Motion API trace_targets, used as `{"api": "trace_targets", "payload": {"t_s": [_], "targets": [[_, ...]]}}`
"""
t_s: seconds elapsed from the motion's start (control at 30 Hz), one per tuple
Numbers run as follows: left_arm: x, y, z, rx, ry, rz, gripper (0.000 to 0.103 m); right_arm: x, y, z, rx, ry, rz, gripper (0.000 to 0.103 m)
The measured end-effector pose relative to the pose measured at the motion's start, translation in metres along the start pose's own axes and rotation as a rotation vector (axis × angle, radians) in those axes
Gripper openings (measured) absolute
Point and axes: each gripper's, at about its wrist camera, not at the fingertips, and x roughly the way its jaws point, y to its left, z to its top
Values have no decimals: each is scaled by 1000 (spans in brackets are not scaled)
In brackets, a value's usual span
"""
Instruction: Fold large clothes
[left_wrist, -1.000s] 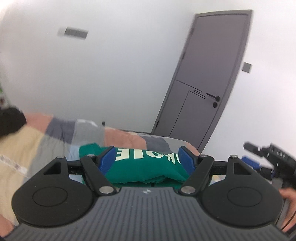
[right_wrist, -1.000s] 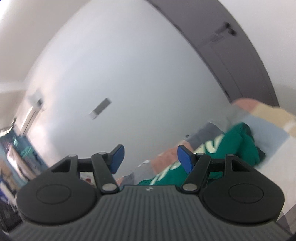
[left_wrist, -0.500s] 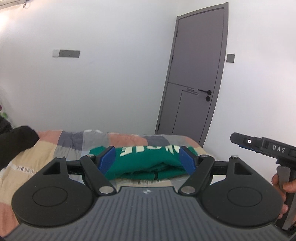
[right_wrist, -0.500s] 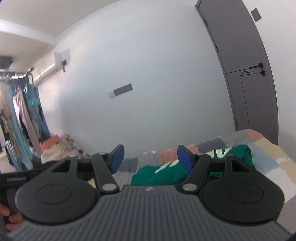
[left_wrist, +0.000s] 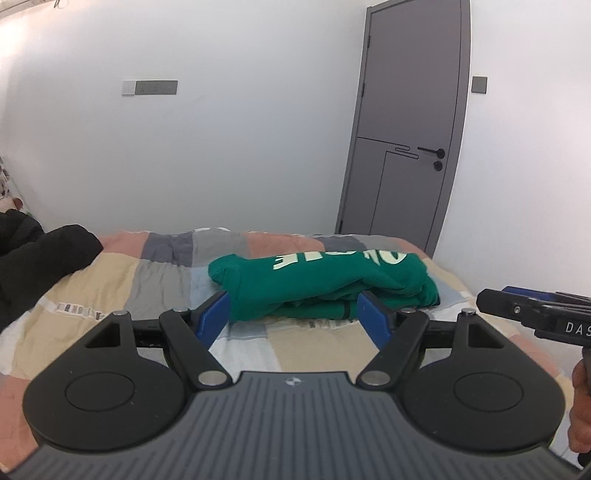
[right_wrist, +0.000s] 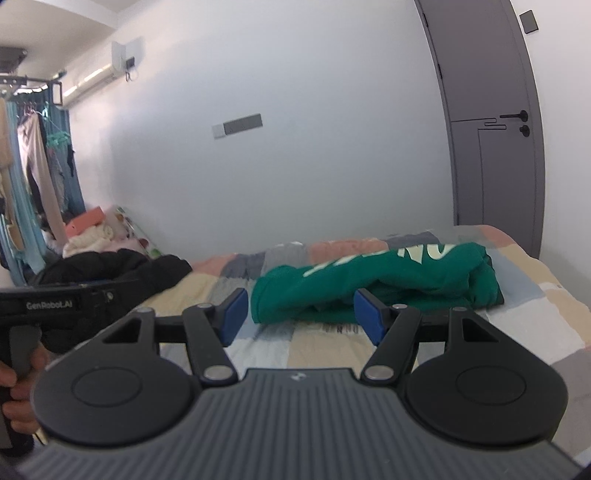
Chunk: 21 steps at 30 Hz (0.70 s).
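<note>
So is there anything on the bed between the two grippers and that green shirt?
Nothing visible. Only bare patchwork bedspread lies between the open left gripper and the folded green shirt, and the same for the open right gripper. The black garment lies off to the left, clear of both paths.

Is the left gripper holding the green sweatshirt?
No, the left gripper is open and empty, short of the green sweatshirt lying on the bed.

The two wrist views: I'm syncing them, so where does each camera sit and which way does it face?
Left wrist: on the left gripper, open, facing the green garment and door; right gripper at right edge.
Right wrist: on the right gripper, open, facing the same garment; left gripper and hand at left.
Shared: garment, patchwork bed, door.
</note>
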Motion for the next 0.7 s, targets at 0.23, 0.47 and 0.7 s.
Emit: {"api": "trace_targets", "payload": {"t_s": [0.23,0.47,0.7], "targets": [[-2,5,-9,-19,-1,-10,81,4,2,-13,7,26,-42,67],[-5,5,-11,-21,-8,-9,84,1,2,-14,9,30,-46,67],[-5,3,-12,-30,-7,-11,85,1,2,-12,-7,36,-42,67]]}}
